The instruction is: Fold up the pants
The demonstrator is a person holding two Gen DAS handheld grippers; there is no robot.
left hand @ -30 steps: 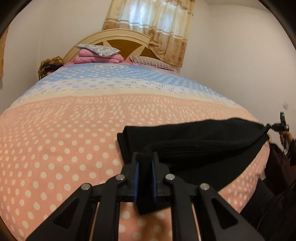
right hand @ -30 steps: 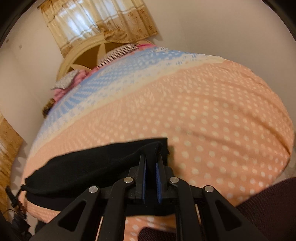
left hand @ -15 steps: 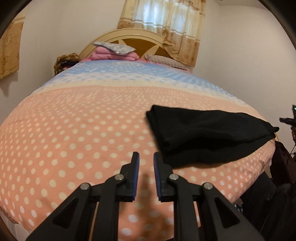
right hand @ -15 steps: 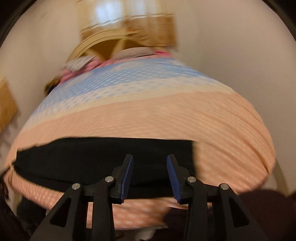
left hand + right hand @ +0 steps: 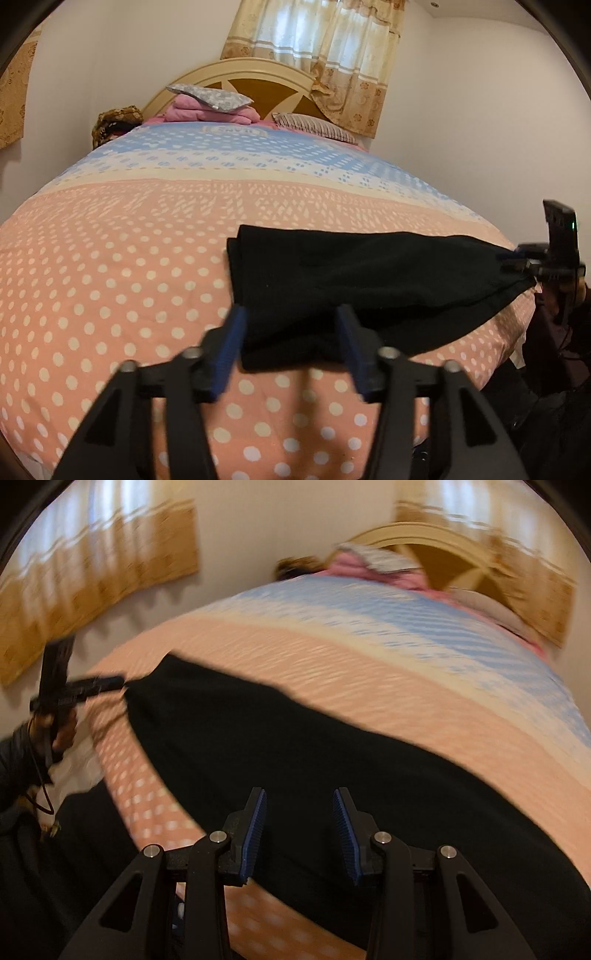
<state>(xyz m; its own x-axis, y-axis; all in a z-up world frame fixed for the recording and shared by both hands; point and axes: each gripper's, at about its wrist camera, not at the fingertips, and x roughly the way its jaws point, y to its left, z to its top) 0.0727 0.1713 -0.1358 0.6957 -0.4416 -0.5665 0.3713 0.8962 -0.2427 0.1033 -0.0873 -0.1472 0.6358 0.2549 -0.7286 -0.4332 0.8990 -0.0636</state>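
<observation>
Black pants (image 5: 369,273) lie folded in a long band across the near end of a dotted pink bedsheet (image 5: 129,258). My left gripper (image 5: 290,314) hovers at the band's near left corner. Its jaws are opening, with the cloth's corner showing between the blue pads and neither pad pressing on it. In the blurred right wrist view, my right gripper (image 5: 299,794) stands open just above the pants (image 5: 295,731) near the bed's front edge. The right gripper (image 5: 509,258) also shows at the band's far right tip. The left gripper (image 5: 118,682), held in a hand, sits at the left corner.
A cream and brown headboard (image 5: 258,85) stands at the far end with pillows and a pink folded blanket (image 5: 210,110). Curtains (image 5: 317,44) hang behind it. A white wall runs along the right. Dark clothing of the person (image 5: 546,387) fills the lower right beside the bed's edge.
Both grippers let go of the pants, which now lie flat. The left one drew back a little and its jaws spread wide. The right one swung far along the band and rolled.
</observation>
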